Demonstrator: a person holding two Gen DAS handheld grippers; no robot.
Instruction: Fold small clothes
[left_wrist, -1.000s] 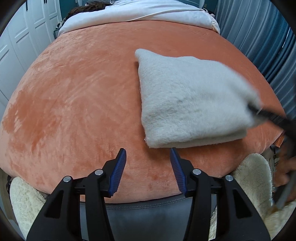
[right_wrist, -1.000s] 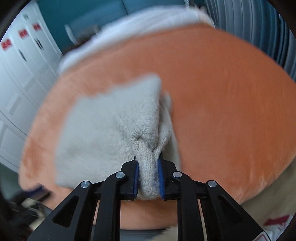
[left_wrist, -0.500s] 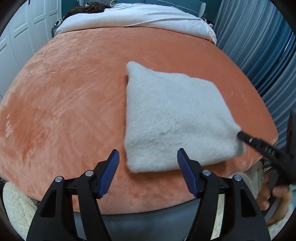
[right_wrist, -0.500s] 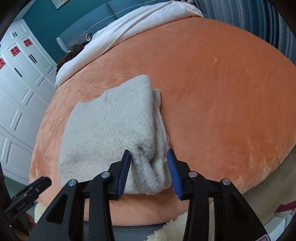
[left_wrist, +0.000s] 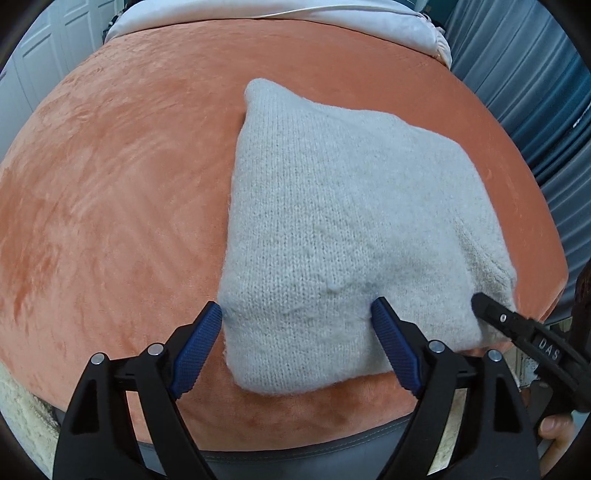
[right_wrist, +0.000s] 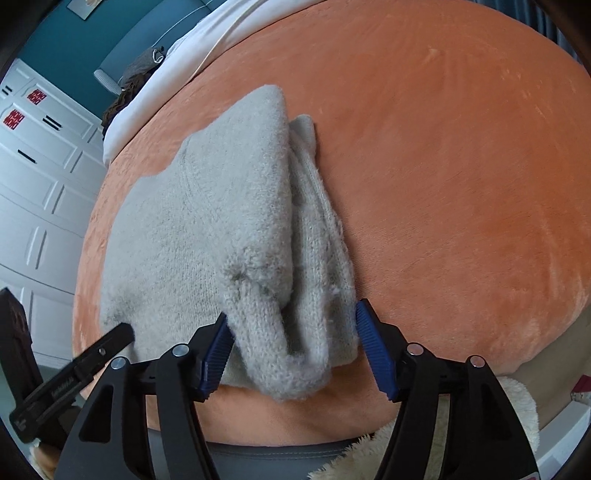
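Note:
A light grey knitted garment (left_wrist: 343, 229) lies folded into a rough square on the orange plush bed cover (left_wrist: 110, 192). My left gripper (left_wrist: 297, 314) is open, its blue pads astride the garment's near left corner. My right gripper (right_wrist: 291, 314) is open too, its pads either side of the thick folded edge of the garment (right_wrist: 221, 221) at its near right corner. One finger of the right gripper (left_wrist: 517, 325) shows at the garment's right edge in the left wrist view, and the left gripper's finger (right_wrist: 85, 362) shows at lower left in the right wrist view.
The bed's near edge runs just below both grippers, with a cream fleece rug (right_wrist: 443, 443) beneath. A white sheet (left_wrist: 295, 14) lies at the far end of the bed. White cupboards (right_wrist: 37, 184) stand on the left, blue-grey curtains (left_wrist: 535, 92) on the right.
My right gripper has opened and let go of the garment's folded edge. My left gripper has moved forward and to the right so that its open jaws straddle the near left corner.

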